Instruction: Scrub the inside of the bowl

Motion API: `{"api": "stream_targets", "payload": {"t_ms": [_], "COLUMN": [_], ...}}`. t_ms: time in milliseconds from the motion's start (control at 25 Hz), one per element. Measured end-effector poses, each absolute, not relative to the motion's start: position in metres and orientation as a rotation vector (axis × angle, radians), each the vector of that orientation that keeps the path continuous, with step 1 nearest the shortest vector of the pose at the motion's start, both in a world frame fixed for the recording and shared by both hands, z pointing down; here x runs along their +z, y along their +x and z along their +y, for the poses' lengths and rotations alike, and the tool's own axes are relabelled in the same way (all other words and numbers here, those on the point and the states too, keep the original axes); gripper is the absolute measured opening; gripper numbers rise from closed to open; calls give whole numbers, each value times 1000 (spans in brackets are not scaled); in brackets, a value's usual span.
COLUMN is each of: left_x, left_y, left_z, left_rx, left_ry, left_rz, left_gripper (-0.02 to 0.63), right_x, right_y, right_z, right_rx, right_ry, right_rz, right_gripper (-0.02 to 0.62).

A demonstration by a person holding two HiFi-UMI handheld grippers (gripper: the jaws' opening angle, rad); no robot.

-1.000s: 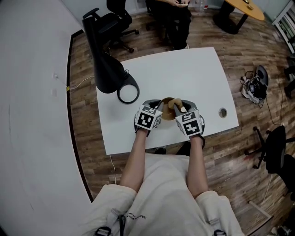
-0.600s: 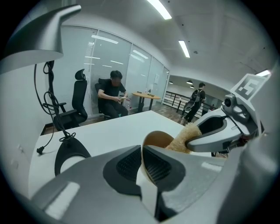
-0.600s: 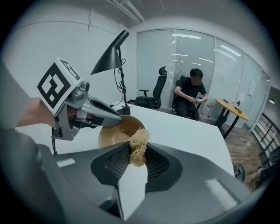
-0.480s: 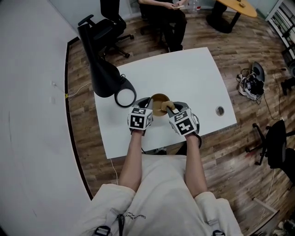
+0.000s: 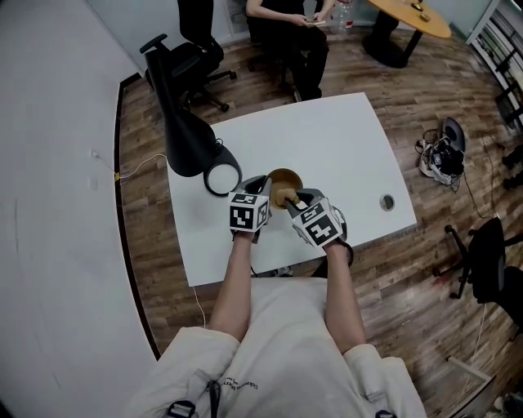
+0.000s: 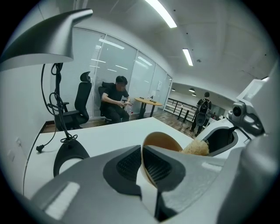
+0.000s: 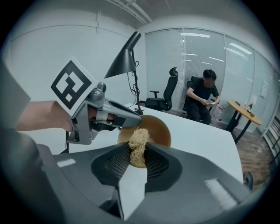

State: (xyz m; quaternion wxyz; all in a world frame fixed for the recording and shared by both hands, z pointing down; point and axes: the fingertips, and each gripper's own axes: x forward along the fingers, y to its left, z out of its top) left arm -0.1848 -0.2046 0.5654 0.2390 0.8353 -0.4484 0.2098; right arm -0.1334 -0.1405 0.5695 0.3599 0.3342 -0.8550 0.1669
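Holding the bowl [image 6: 164,139] by its rim, the left gripper [image 6: 142,151] has its fingers closed on the bowl wall, one finger inside and one outside. The bowl is brown and tipped on its side, with its mouth turned toward the right gripper [image 7: 138,154]. The right gripper's fingers are clamped on a tan fibrous scrubber [image 7: 140,138], pinched about mid-length, with its frayed top sticking out past the fingertips. In the right gripper view we see the scrubber's top at the bowl's mouth, over the lower left part of the opening and close to the left gripper's fingertips. In the left gripper view it sits right at the rim on the right side. We can't tell whether it touches the inner wall.

From the head view we see both grippers near the front edge of the white table [image 5: 343,139], with the bowl between them and the marker cubes facing up. We can't tell whether the bowl rests on the table.

A black lamp [image 5: 186,131] stands on the table's left part, its round base just left of the left gripper. A round cable port [image 5: 386,202] is near the table's right edge. Beyond the table are a black office chair [image 5: 192,53], a seated person in dark clothes [image 5: 294,33] and a round wooden table [image 5: 413,16]. A tangle of cables [image 5: 437,159] lies on the wood floor to the right.
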Motion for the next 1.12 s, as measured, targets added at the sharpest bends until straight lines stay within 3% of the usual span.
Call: {"api": "stream_targets", "payload": {"t_ms": [1120], "left_x": [560], "left_y": [-156], "left_z": [-184], "left_rx": [619], "left_ry": [2358], "left_rz": [-1016], "left_gripper": [21], "right_x": [554], "right_y": [-101], "right_z": [-162], "right_rx": [51], "right_ry": [1120], "right_rz": [-2039], "right_gripper": [107]}}
